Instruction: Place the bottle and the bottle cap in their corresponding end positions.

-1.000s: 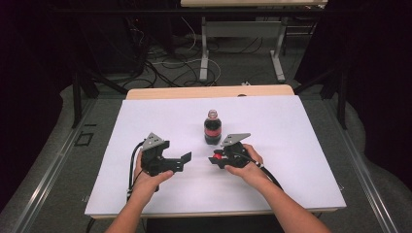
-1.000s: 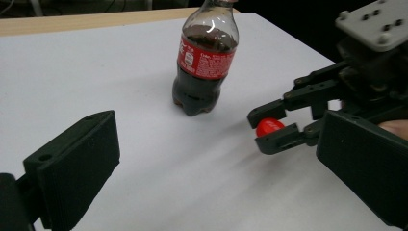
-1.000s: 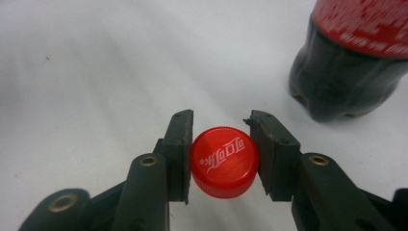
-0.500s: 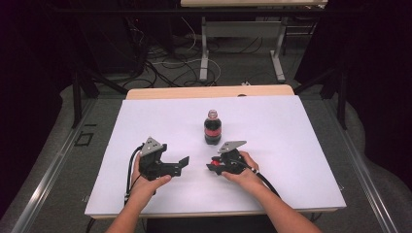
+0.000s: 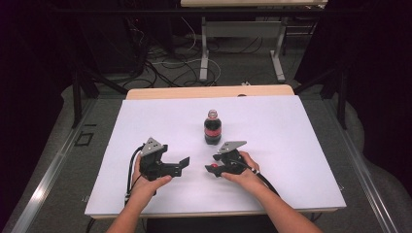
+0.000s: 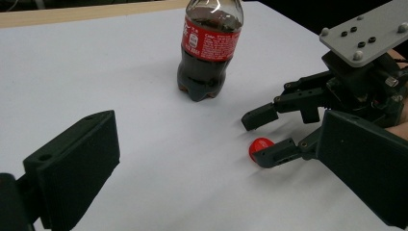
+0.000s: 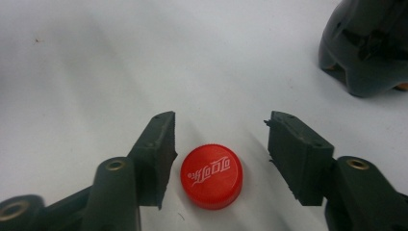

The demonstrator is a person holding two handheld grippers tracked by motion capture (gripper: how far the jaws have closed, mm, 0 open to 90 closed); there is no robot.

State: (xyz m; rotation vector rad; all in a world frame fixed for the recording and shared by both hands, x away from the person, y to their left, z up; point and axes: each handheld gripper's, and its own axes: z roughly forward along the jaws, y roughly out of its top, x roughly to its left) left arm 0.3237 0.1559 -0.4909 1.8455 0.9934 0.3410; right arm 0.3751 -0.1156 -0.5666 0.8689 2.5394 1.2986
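The round red plastic bottle cap (image 7: pixel 211 176) lies flat on the white tabletop (image 5: pixel 291 145), just released between the right gripper (image 7: pixel 219 139) fingers, which have been opening. The gripper is best lifted straight, leaving the cap undisturbed. The left gripper (image 5: pixel 180 165) fingers are spread, empty.

This looks like a lab or recording room, not a home. The surface (image 5: pixel 291 160) is a wooden table under a plain white sheet, ringed by dark curtains (image 5: pixel 374 58). Loose cables (image 5: pixel 165 63) sprawl over the grey carpet floor (image 5: pixel 53 160) behind it, beside the metal legs of a second table (image 5: pixel 279 48). A black bar (image 5: pixel 194 10) crosses overhead.
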